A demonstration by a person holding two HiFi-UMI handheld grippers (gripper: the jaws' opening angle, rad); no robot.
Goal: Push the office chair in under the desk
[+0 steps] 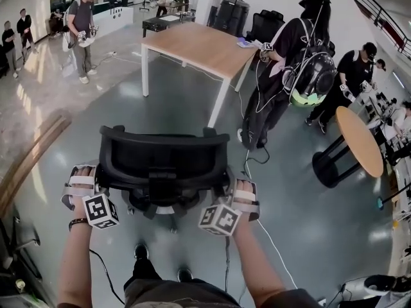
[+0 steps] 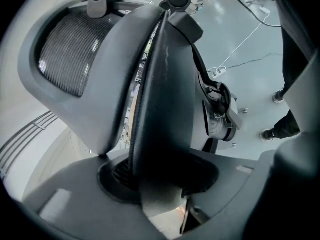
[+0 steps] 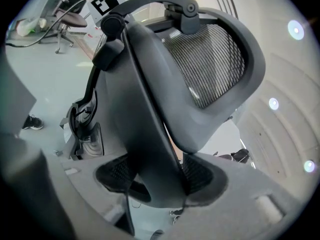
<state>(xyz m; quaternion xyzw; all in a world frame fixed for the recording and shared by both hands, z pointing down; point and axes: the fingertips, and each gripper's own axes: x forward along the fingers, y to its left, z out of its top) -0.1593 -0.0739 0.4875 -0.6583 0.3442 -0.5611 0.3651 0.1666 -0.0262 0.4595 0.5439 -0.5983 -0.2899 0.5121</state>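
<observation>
The left gripper [image 1: 92,183] and right gripper [image 1: 232,191] each clamp one side edge of the chair [image 1: 164,156], likely to keep the push straight. The desk [image 1: 199,47] stands well ahead.

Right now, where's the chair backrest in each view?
Head view: backrest lower centre.
Left gripper view: backrest edge-on, filling centre.
Right gripper view: backrest edge-on, filling centre.
Shared landmark: black shoe bottom centre; right edge; left edge.
</observation>
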